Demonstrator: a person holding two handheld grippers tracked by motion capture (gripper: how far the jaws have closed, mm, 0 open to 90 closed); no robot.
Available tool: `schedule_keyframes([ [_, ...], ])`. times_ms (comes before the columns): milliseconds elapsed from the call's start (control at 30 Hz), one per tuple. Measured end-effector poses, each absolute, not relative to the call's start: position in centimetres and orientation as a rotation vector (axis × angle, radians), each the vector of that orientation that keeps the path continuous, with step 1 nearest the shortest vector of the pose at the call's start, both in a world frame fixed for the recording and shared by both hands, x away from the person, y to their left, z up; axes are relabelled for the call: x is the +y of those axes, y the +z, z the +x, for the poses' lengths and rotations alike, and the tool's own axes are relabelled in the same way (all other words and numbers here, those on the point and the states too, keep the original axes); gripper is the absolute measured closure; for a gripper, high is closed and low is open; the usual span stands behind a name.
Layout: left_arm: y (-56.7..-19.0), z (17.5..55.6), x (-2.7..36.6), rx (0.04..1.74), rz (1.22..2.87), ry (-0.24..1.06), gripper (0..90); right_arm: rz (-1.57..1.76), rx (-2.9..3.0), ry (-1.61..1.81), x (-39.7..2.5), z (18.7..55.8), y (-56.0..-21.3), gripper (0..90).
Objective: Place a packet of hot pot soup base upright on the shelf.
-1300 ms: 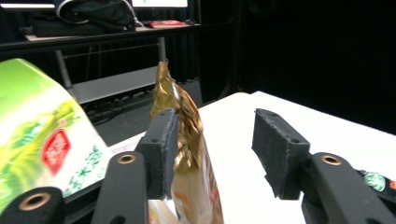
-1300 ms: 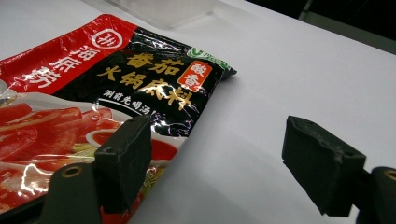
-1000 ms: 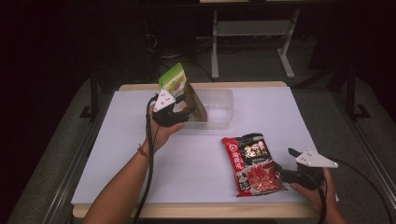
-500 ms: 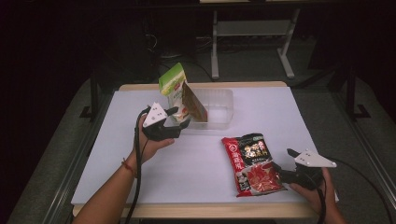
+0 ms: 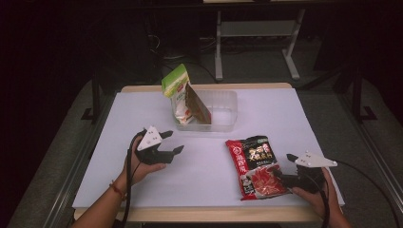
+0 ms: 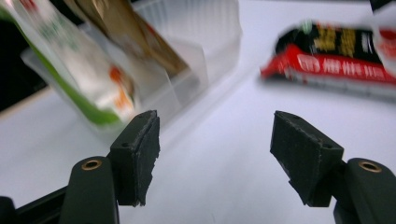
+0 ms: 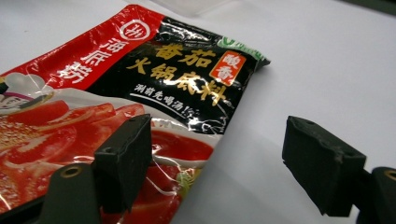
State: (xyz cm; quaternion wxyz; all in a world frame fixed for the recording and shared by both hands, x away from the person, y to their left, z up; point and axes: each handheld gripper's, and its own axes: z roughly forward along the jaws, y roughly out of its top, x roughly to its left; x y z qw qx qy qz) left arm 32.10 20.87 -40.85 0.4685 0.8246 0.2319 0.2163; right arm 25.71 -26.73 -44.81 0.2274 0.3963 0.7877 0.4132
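My right gripper [image 5: 280,179] sits low on the white table [image 5: 285,114], jaws spread and empty, straddling the near corner of the red-and-black packet [image 5: 255,167]. One jaw rests over the packet's printed film and the other over bare table, a stance I judge suits sliding in to pinch the flat edge. The packet lies flat near the front edge, well apart from the clear tray [image 5: 221,111] at the back. My left gripper [image 5: 172,142] hovers mid-table, jaws wide and holding nothing, pointed towards the tray. There a green-and-white pouch [image 5: 177,92] and a brown pouch [image 5: 197,107] lean together against the tray's left wall, propped on end so they take little room and, I'd guess, leave space for the packet. In the right gripper view the packet [image 7: 154,79] carries Chinese lettering in gold, "番茄火锅底料", with "酸香" on an orange patch and white characters on a red band beside a round logo. Writing on the green-and-white pouch [image 6: 79,70] is too blurred to read
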Motion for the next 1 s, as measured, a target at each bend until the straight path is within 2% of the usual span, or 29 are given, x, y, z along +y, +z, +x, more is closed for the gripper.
schedule_keyframes([
  [367,-43.6,29.1,22.3,0.552,2.117,0.463,28.5,1.168,2.343,1.177,-25.7,26.6,-44.7,19.6],
  [733,-44.0,29.0,21.6,0.547,2.114,0.4,26.7,1.297,2.478,1.212,-25.1,27.9,-45.3,14.8],
  [900,-43.9,28.9,21.3,0.533,2.118,0.386,26.6,1.29,2.515,1.174,-24.0,28.1,-45.2,9.1],
  [1000,-43.9,29.0,21.3,0.536,2.109,0.363,26.6,1.297,2.509,1.159,-23.2,28.0,-45.2,9.1],
])
